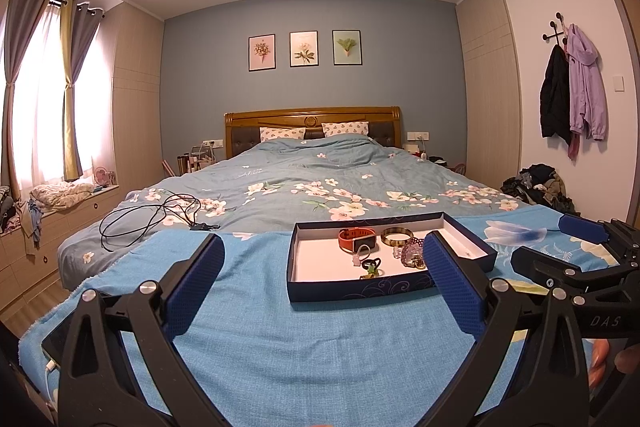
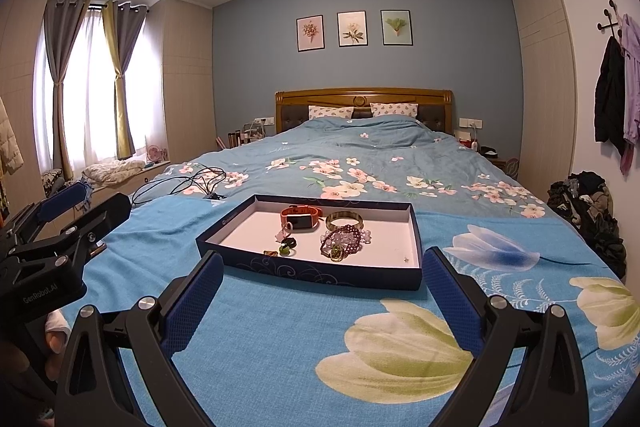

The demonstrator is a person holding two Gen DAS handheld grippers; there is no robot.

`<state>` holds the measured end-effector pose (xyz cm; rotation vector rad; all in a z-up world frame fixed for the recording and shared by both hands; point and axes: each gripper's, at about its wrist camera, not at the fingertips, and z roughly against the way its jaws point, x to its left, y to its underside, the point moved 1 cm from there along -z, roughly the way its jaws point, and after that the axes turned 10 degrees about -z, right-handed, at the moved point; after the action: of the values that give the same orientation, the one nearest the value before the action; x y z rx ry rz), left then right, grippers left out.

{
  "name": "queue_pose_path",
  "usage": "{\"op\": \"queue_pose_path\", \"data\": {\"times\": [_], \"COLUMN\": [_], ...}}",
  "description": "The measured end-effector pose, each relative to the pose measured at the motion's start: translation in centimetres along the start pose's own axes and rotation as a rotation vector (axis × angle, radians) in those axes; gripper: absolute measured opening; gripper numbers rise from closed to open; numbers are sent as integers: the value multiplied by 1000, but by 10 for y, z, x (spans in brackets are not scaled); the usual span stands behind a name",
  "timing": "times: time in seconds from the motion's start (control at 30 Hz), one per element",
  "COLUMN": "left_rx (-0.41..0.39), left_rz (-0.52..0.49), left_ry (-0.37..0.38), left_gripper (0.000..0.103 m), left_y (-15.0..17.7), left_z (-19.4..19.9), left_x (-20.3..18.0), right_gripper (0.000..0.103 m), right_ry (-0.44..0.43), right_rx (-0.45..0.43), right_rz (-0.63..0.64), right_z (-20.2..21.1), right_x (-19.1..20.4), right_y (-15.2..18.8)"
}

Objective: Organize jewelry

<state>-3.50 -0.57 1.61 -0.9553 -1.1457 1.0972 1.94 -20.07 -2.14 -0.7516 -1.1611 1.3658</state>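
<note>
A shallow dark blue box [image 1: 352,293] [image 2: 304,269] with a white floor lies on the blue floral blanket at the foot of the bed. In it are an orange smart band [image 1: 357,239] [image 2: 301,215], a brownish bangle [image 1: 397,235] [image 2: 344,219], purple bead bracelets [image 1: 412,251] [image 2: 345,241], a small pink pendant [image 2: 285,230] and small green and black rings [image 1: 370,267] [image 2: 286,246]. My left gripper [image 1: 324,279] is open and empty, just short of the box. My right gripper [image 2: 322,293] is open and empty, also just short of it. Each gripper shows at the other view's edge.
A black cable [image 1: 152,219] [image 2: 192,183] lies on the quilt to the left of the box. A phone on a white lead [image 1: 56,343] lies at the blanket's left edge. A heap of clothes [image 2: 588,211] sits on the floor at the right.
</note>
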Motion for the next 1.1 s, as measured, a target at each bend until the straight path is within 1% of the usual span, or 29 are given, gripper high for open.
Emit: {"op": "queue_pose_path", "data": {"times": [1.1], "left_rx": [9], "left_rz": [1], "left_ry": [-3], "left_gripper": [98], "left_y": [3], "left_z": [-5], "left_x": [-1], "right_gripper": [96], "right_ry": [-2], "right_rx": [-1], "right_rz": [-6], "right_z": [0], "right_x": [-2], "right_y": [0]}}
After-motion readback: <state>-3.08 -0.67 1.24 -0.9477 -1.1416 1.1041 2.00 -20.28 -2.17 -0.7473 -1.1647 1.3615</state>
